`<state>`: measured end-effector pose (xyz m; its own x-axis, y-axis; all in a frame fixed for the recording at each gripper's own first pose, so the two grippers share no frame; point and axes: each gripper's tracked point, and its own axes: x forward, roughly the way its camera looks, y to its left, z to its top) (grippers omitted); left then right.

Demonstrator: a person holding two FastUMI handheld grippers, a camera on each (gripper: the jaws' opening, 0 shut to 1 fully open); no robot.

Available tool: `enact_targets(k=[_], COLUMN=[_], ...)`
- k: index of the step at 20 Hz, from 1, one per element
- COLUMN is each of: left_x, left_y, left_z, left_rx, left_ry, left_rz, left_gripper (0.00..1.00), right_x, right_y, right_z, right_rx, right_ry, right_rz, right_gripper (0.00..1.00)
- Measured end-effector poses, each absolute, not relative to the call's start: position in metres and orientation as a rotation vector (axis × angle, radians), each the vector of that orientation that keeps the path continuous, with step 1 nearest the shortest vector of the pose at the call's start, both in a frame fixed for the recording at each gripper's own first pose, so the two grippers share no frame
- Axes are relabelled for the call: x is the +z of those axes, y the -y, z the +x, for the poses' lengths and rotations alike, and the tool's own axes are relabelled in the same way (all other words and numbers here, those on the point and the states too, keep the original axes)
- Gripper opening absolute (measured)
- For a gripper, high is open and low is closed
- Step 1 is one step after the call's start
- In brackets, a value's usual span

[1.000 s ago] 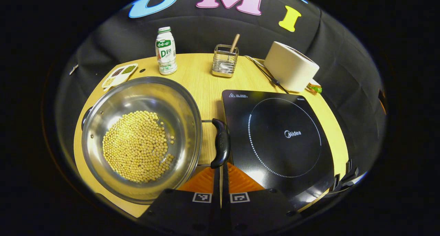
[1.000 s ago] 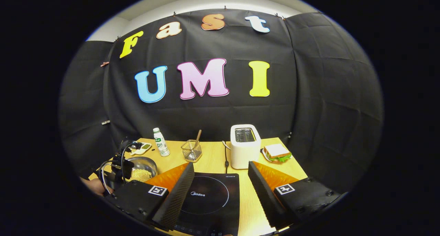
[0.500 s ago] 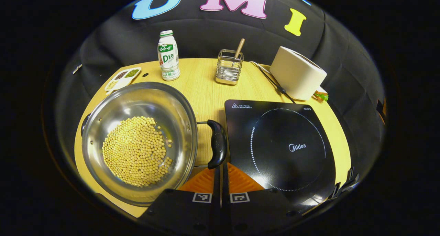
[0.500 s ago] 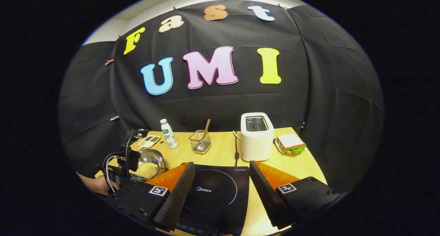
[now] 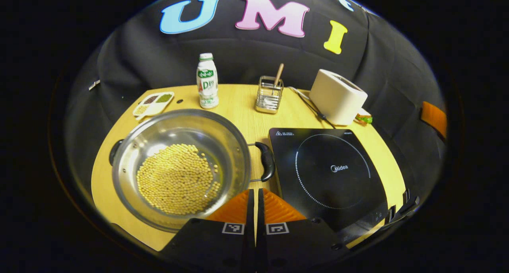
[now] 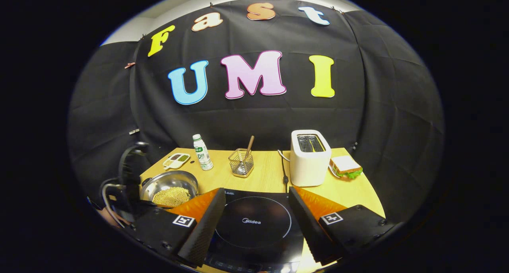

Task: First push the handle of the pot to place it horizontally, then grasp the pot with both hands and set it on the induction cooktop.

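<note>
In the left gripper view, the left gripper sits low at the near table edge with its fingers pressed together, pinching nothing. Just ahead of its tips, apart from them, lies the black handle of the steel pot, which points toward the induction cooktop and ends just beside its left edge. The pot stands on the wooden table, left of the cooktop, with yellow beans in its bottom. In the right gripper view, the right gripper hangs above the cooktop's near part with its fingers spread wide and nothing between them; the pot shows to its left. Farther back stand a small divided dish, a bottle, a wire holder, a white toaster and a sandwich.
</note>
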<state>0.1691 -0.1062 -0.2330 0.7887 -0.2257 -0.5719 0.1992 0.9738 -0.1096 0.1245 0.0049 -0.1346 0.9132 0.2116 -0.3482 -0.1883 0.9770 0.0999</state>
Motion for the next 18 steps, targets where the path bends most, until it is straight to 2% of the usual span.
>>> enact_targets(k=[2, 4, 7, 8, 11, 15, 18], left_x=[-0.211, -0.186, -0.161, -0.156, -0.155, -0.188, -0.211], left_y=[0.074, 0.037, -0.022, -0.04, -0.094, -0.143, -0.16], left_z=[0.158, 0.153, 0.151, 0.153, 0.165, 0.193, 0.219], left_rx=[-0.222, -0.207, -0.177, -0.168, -0.122, -0.103, -0.121], left_ry=[-0.556, -0.494, -0.437, -0.427, -0.405, -0.457, -0.497], left_rz=[-0.039, -0.035, -0.044, -0.049, -0.058, -0.072, -0.103], left_gripper=[0.06, 0.24, 0.95, 0.99, 0.95, 0.95, 0.96], right_x=[-0.138, -0.139, -0.159, -0.169, -0.192, -0.237, -0.262], right_y=[-0.024, -0.05, -0.097, -0.113, -0.157, -0.192, -0.212], right_z=[0.127, 0.128, 0.129, 0.129, 0.13, 0.14, 0.156], right_rx=[0.193, 0.198, 0.225, 0.236, 0.272, 0.252, 0.249], right_ry=[-0.387, -0.405, -0.501, -0.544, -0.645, -0.776, -0.812], right_rz=[0.074, 0.089, 0.123, 0.128, 0.156, 0.134, 0.143], right_gripper=[0.99, 0.99, 0.99, 0.99, 0.99, 0.99, 0.99])
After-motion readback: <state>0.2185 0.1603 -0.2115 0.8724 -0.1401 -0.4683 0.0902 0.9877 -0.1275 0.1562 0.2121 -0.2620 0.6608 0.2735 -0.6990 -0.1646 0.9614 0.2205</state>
